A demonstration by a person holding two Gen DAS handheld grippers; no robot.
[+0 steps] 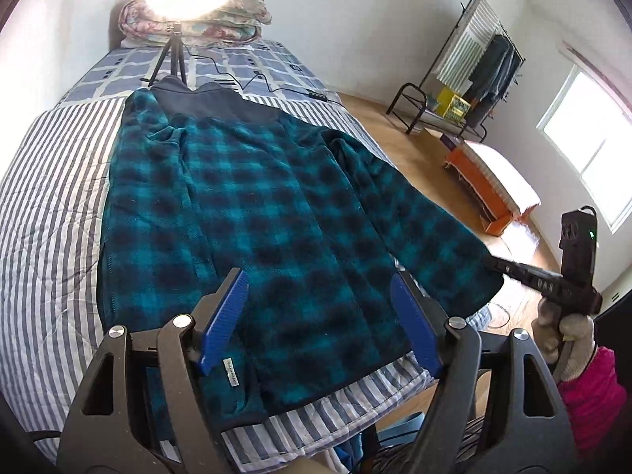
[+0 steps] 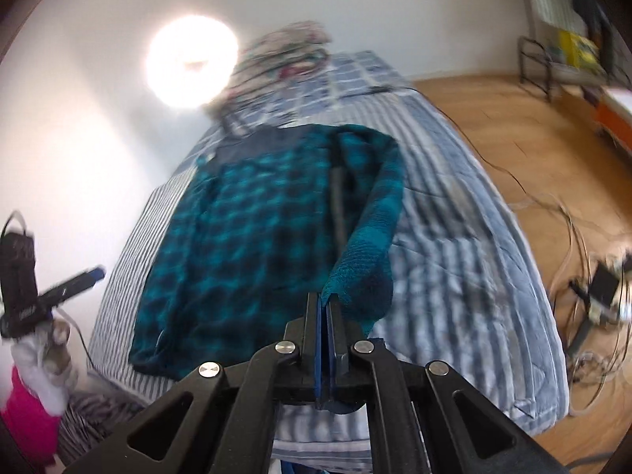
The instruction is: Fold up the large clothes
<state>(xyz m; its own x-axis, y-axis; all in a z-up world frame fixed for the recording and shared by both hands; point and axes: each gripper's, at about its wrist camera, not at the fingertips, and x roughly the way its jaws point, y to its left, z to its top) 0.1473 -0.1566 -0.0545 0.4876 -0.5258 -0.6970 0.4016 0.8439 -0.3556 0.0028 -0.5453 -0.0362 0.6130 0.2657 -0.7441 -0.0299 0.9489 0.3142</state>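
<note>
Teal plaid fleece jacket [image 1: 252, 213] lies spread flat on the striped bed [image 1: 51, 205], collar toward the folded quilt [image 1: 197, 23]. Its sleeve [image 2: 375, 217] is lifted off the bedding, the cuff pinched between the pressed-together pads of the right hand-held gripper [image 2: 326, 308]. The left hand-held gripper [image 1: 320, 316] hovers spread above the hem, holding nothing.

Hardly any writing here can be made out. A small white label [image 1: 230, 371] sewn at the hem of the teal plaid jacket [image 1: 252, 213], lower middle of the left wrist view, carries a line of print too small to read. The right gripper [image 1: 493, 262], at the right edge of that view, shows pale markings along its dark arm, blurred beyond reading. In the right wrist view nothing legible appears.
</note>
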